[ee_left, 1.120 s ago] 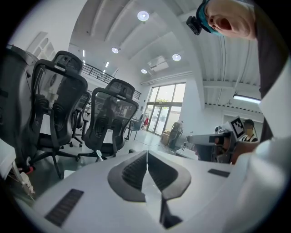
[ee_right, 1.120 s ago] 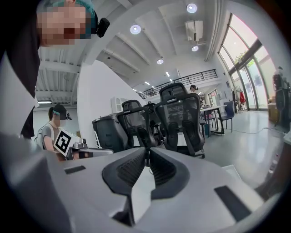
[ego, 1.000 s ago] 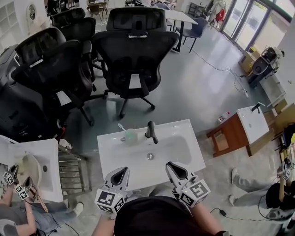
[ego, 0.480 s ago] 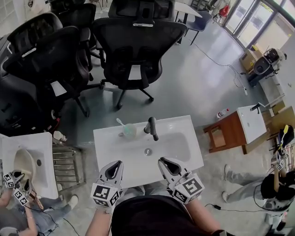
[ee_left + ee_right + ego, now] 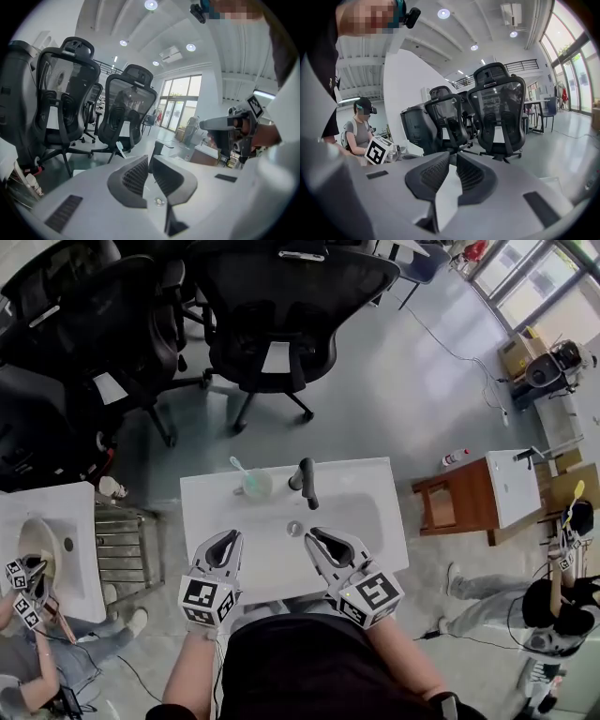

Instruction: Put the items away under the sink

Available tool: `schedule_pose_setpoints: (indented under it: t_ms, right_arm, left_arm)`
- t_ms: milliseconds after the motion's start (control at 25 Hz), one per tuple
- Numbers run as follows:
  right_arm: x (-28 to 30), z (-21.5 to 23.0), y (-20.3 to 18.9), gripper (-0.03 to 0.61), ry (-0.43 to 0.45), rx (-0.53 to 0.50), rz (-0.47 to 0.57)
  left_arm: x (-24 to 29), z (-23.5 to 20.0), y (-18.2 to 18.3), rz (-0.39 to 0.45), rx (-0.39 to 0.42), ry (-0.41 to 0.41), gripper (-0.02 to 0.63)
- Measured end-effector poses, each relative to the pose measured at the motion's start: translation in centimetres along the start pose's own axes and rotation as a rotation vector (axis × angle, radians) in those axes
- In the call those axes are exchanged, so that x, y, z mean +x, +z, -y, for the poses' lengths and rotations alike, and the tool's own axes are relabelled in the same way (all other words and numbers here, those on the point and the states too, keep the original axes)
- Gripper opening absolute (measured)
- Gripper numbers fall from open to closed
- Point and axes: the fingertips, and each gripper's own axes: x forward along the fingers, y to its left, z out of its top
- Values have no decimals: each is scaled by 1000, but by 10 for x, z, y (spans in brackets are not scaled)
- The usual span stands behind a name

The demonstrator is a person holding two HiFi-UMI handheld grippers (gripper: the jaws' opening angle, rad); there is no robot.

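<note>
- Head view puts us at the 6 o'clock edge of the white desk, with its sink in the middle and a black faucet at 12 o'clock.
- A pale green cup holding a toothbrush stands at 9 o'clock of the faucet, well apart from both grippers. It is the only item we can see to put away.
- Our left gripper at 7 o'clock and right gripper at 5 o'clock hang over the front edge, jaws pressed together on nothing.
- We judge the task barely begun: nothing is picked up, and our body hides the space under the sink.
</note>
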Motion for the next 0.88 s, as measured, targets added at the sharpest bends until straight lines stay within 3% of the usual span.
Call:
schedule_pose_setpoints:
  t_ms: [240,600,880]
  right_arm:
    - [32,10,-2,51,26,4,-38]
    - [81,19,-18,51,32,16,-125]
    - [126,13,-39,52,40,17,-201]
  left_arm:
    - [30,-16,-10,-36,17,20,30]
    - [67,-43,-36,-116,47,62,121]
    - [89,-66,-55,-182,72,80,132]
